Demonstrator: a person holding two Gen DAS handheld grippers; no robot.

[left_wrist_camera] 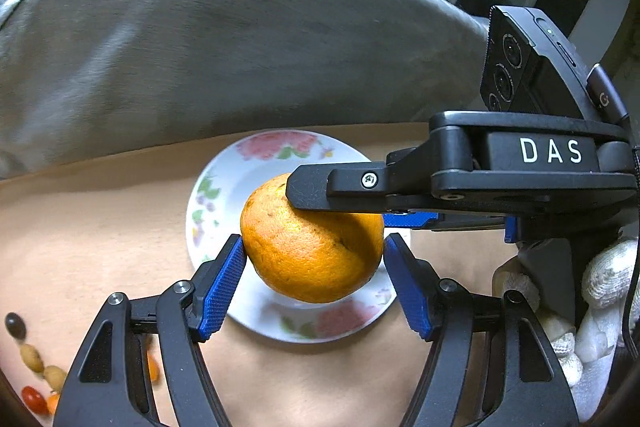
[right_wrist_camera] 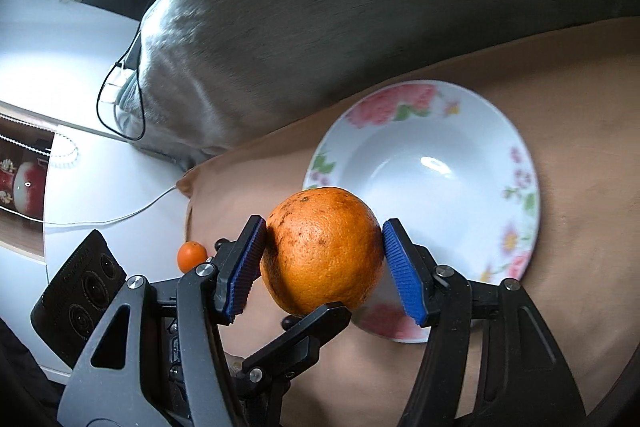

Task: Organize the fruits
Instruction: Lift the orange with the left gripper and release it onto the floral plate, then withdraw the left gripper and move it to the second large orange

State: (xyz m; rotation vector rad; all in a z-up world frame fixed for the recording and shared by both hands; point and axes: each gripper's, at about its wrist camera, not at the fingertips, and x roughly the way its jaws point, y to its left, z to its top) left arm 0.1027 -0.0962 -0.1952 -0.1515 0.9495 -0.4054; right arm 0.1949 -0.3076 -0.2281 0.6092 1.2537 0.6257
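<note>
my left wrist camera looks forward and down along its fingers, close over the flowered plate [left_wrist_camera: 224,187] on the tan cloth [left_wrist_camera: 100,227]. my right wrist camera looks down on them too, from the opposite side. both share the orange [left_wrist_camera: 312,247], plate and grey pillow [left_wrist_camera: 200,39].

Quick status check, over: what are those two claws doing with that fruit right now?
Left claw and right claw both clamped on one round orange fruit. Fruit held above white floral plate. Plate bare, nothing in the way.
</note>
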